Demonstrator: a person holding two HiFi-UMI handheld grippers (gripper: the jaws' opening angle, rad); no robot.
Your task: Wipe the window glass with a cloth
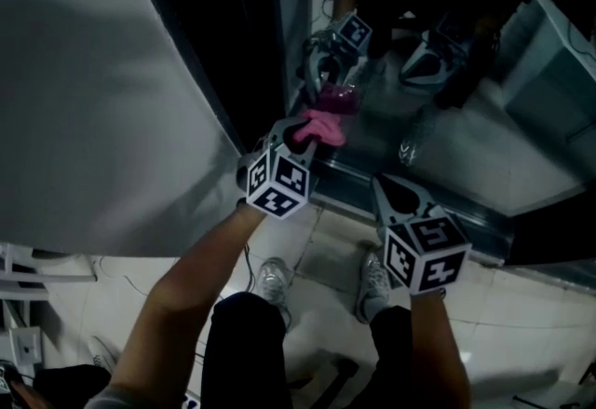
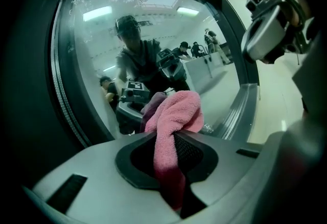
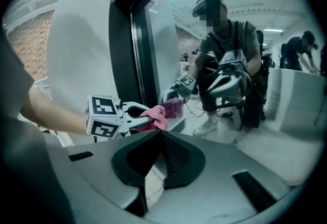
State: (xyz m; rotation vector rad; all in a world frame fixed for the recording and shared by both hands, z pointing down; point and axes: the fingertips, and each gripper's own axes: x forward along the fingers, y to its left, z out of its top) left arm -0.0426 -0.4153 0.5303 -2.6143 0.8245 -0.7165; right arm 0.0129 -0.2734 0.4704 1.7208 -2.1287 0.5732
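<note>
The cloth has its lower end hidden inside the left tongs.

Pale tiled floor; grey wall left; dark window frame; strip lights reflected.

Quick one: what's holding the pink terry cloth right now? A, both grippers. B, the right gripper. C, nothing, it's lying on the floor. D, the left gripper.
D: the left gripper has its jaws shut on the pink terry cloth, while the right gripper has nothing between its jaws.
</note>
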